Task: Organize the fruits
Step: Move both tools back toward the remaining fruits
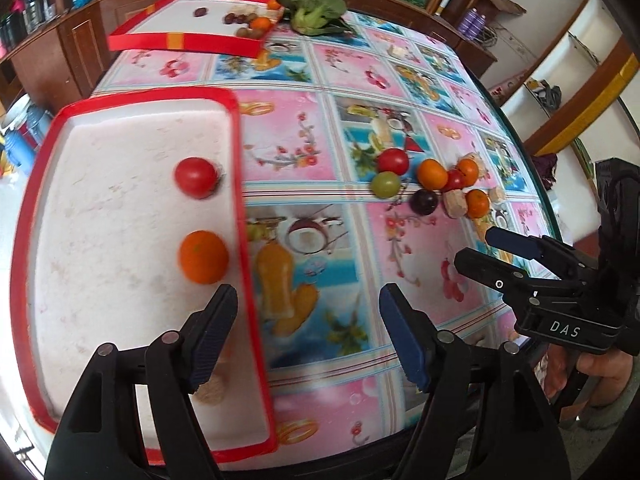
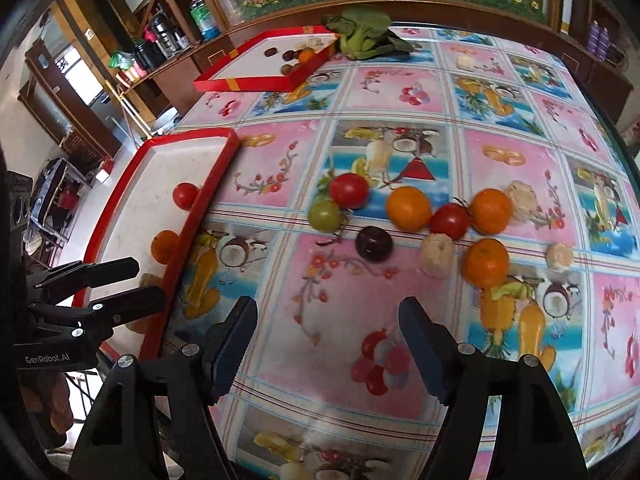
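Both grippers, left (image 1: 308,304) and right (image 2: 328,316), hang spread and empty. A tomato (image 1: 196,177) and orange (image 1: 203,256) sit sorted in the near tray (image 1: 36,184); the loose fruit (image 2: 408,208) waits on the table (image 2: 340,280).

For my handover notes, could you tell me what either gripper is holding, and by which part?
Nothing is held: the left gripper and right gripper are both open and empty.
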